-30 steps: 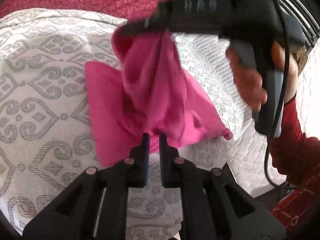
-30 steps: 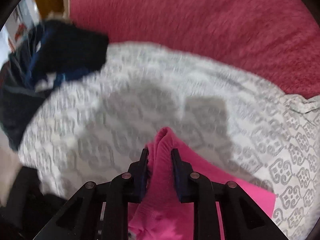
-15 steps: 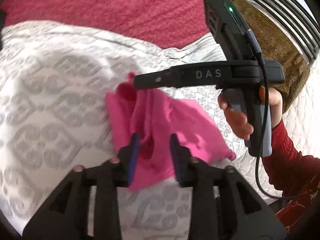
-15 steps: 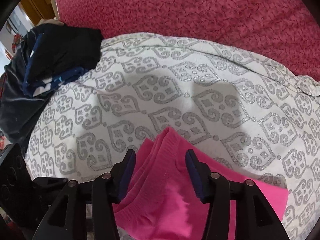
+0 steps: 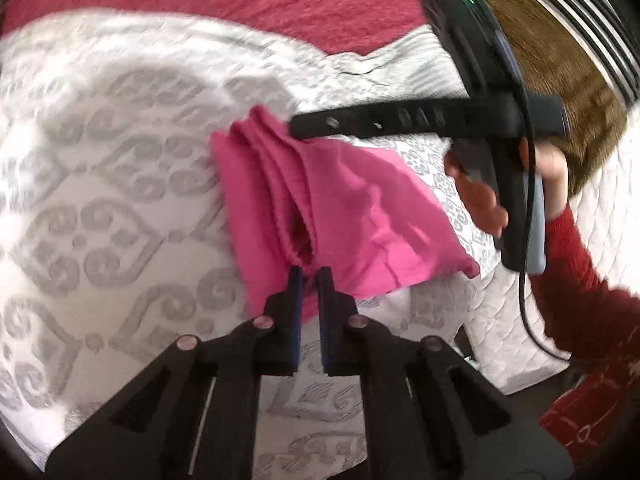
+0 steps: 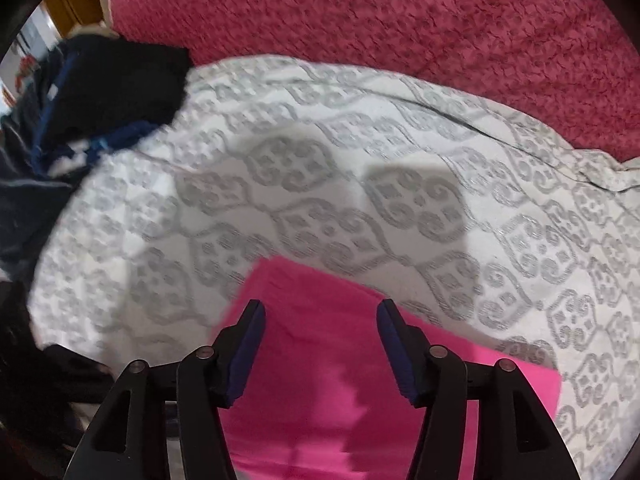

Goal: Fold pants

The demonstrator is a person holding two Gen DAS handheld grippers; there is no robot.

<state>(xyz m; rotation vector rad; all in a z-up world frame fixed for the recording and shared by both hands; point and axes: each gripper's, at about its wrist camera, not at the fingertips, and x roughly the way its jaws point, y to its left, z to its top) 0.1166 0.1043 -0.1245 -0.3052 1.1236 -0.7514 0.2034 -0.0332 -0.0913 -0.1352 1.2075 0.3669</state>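
Observation:
The pink pants (image 5: 340, 208) lie folded on the white, grey-patterned bedspread (image 5: 120, 200). My left gripper (image 5: 310, 276) sits at their near edge, jaws nearly closed with a narrow gap, and the waistband edge just past the tips. I cannot tell whether it pinches cloth. My right gripper (image 6: 320, 312) is wide open and hovers over the flat pink pants (image 6: 320, 380); it holds nothing. It also shows in the left wrist view (image 5: 312, 126), above the far corner of the pants.
A dark red blanket (image 6: 400, 20) covers the bed behind the bedspread. A pile of dark blue and black clothes (image 6: 100, 92) lies at the far left. A brown cushion (image 5: 560, 80) and the bed's edge (image 5: 520, 320) are on the right.
The raised pants were laid down flat on the bedspread. My right gripper opened wide and let them go. My left jaws opened half a second ago and have since narrowed again.

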